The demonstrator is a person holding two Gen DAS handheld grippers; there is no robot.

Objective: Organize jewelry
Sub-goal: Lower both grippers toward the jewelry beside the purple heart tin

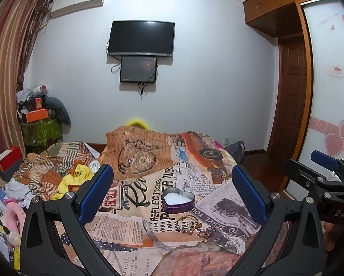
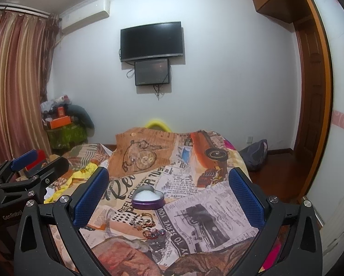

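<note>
Jewelry and heart-shaped tin on a printed bedspread.
Left gripper point(image 1: 172, 193) and right gripper point(image 2: 169, 197) (both spread wide, holding nothing) frame the purple tin point(image 1: 178, 201); tangled jewelry point(image 1: 191, 225) lies just before it.

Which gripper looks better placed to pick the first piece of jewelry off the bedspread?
Probably the left gripper: the jewelry pile sits nearly centred between its open fingers. From the right gripper it lies off to the left.

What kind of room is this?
Most likely a bedroom: a bed under a newspaper-print cover, a wall-mounted television facing it, a built-in wardrobe, and striped curtains by the window side.
</note>
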